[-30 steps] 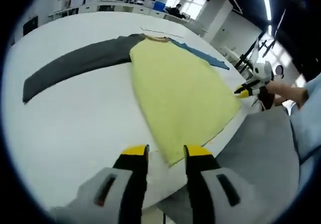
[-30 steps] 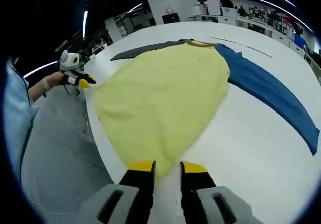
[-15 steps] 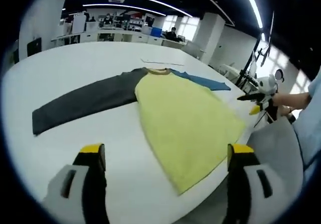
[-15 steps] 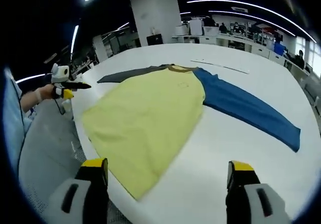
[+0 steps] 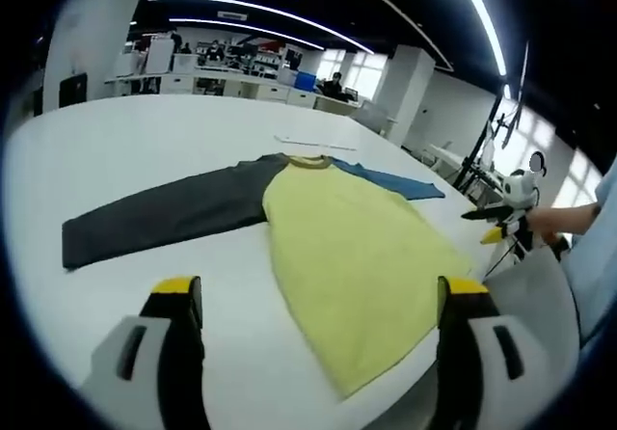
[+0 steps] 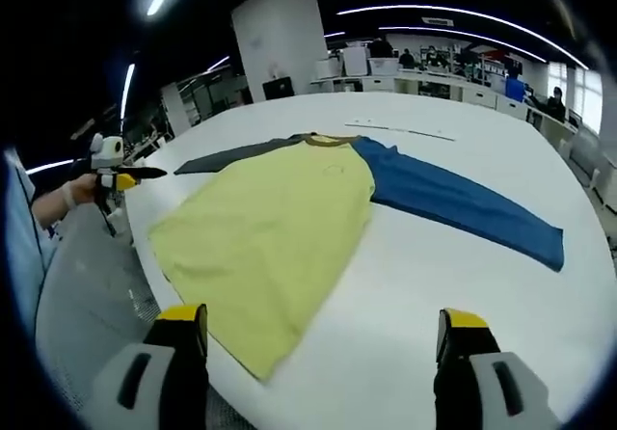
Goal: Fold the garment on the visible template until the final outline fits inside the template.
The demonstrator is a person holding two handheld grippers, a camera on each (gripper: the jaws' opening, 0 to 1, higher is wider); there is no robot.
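While both pairs of jaws are spread wide and hold nothing, the long-sleeved shirt with a yellow body (image 5: 362, 256), a dark grey sleeve (image 5: 159, 216) and a blue sleeve (image 6: 463, 206) lies flat and unfolded on the round white surface (image 5: 116, 141). Its hem is seen hanging slightly past the surface's near edge, so the shirt could be dragged off if one corner is pulled unevenly. Ample bare room is left beyond both sleeves. The left gripper (image 5: 318, 329) and right gripper (image 6: 323, 338) are held above the hem.

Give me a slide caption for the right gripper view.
Open hand-held gripper above a flat yellow shirt with one blue sleeve on a white table.
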